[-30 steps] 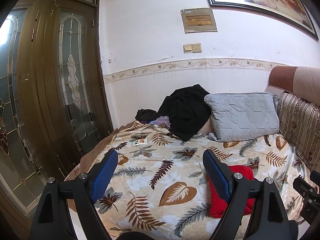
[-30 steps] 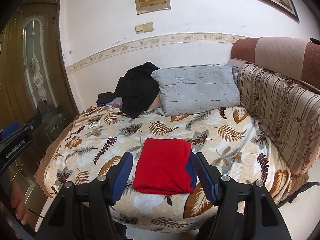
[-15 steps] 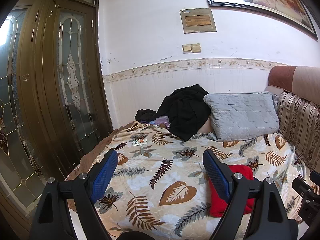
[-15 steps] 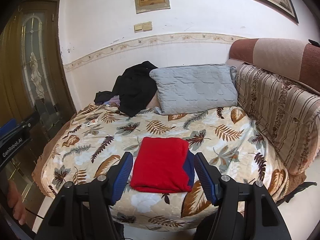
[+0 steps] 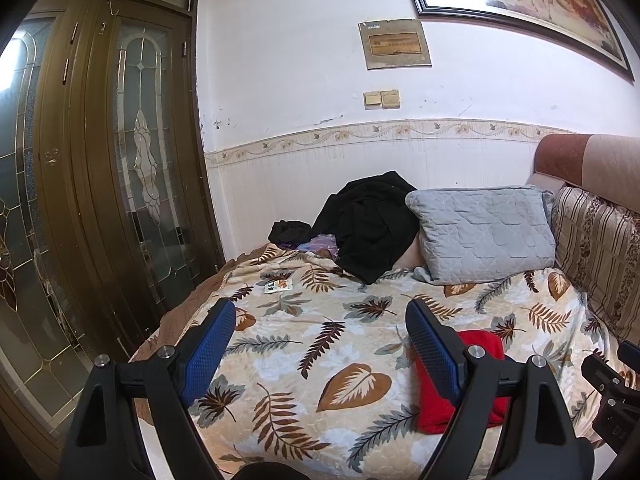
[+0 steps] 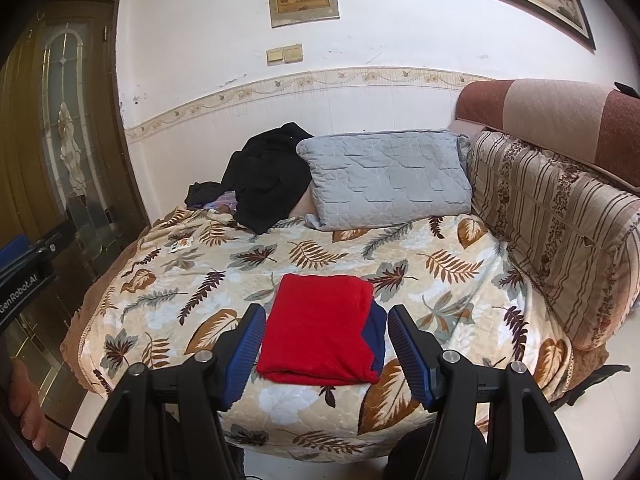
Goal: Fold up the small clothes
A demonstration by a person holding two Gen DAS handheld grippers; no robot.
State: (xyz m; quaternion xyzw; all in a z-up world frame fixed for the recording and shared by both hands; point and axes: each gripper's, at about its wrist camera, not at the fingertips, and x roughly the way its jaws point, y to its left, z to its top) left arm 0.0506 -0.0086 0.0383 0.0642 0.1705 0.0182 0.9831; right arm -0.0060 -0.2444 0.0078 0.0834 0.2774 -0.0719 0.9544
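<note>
One leaf-print bedspread (image 6: 440, 264); white wall (image 6: 400, 32)

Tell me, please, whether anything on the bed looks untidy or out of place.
The red garment lies neatly folded, but a black garment is heaped unfolded against the grey pillow.

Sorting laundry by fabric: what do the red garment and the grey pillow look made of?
Red garment: soft, matte, fleece-like knit, judging by its fuzzy surface and thick rounded folds. Grey pillow: quilted woven cover, likely cotton or polyester, with stitched, puckered panels.
</note>
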